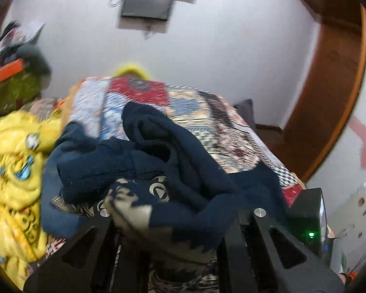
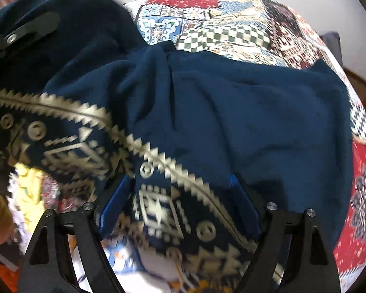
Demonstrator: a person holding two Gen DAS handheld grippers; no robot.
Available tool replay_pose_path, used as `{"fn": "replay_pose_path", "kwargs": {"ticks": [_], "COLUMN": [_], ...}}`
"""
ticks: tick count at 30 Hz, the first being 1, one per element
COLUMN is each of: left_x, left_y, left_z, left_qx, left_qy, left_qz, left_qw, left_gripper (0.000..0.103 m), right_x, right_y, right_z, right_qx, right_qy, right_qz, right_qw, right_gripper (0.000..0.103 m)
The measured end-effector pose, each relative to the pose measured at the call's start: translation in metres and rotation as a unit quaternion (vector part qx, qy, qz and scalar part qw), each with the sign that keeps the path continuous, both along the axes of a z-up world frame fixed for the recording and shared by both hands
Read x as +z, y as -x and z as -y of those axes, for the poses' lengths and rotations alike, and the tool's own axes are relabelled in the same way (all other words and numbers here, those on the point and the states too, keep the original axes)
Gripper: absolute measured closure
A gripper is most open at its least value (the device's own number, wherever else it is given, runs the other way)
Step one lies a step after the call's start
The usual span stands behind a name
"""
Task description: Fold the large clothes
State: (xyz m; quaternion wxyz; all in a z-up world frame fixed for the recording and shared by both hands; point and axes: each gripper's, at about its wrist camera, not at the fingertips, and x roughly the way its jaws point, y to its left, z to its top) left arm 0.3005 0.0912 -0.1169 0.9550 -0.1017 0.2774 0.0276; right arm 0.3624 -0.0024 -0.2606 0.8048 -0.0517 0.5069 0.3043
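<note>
1. My right gripper (image 2: 180,210) had its blue-padded fingers (image 2: 114,202) set wide apart, with the patterned band of the navy garment (image 2: 231,112) bunched between them; whether the pads pressed it, I could not tell.
2. My left gripper (image 1: 173,222) sat under a heap of the same navy garment (image 1: 158,151), cloth draped between its black fingers; I could not tell whether they gripped it.
3. The garment lay crumpled across the patchwork bedspread (image 2: 231,24), its plain blue part spread toward the far side.
4. To the left lay a yellow printed blanket (image 1: 14,166).
5. Beyond the bed stood a white wall (image 1: 231,61) with a dark screen (image 1: 146,5).
</note>
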Motion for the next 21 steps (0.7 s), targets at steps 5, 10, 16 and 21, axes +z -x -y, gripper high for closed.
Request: {"fn": "replay_pose_path", "kwargs": {"ticks": [5, 10, 16, 21], "left_x": [0.003, -0.015, -0.059, -0.084], "left_y": [-0.019, -0.015, -0.026, -0.031], "left_z": [0.058, 0.132, 0.175, 0.174], "left_qx": [-0.08, -0.159, -0.252, -0.269], "left_qy": [-0.024, -0.099, -0.056, -0.021], "left_qz": [-0.019, -0.05, -0.143, -0.19], "left_qw": [0.9963, 0.981, 0.9555, 0.944], "left_gripper": [0.094, 0.094, 0.094, 0.094], "right_x": [0.024, 0.033, 0.03, 0.027], "right_y": [0.014, 0.02, 0.029, 0.039], "right_z": [0.072, 0.148, 0.204, 0.215], "right_qx": [-0.065, -0.151, -0.209, -0.221], "right_qy": [-0.019, 0.008, -0.003, -0.005], "right_qz": [0.028, 0.053, 0.04, 0.032], "right_qw": [0.997, 0.987, 0.977, 0.975], "right_gripper": [0.023, 0.023, 0.023, 0.023]}}
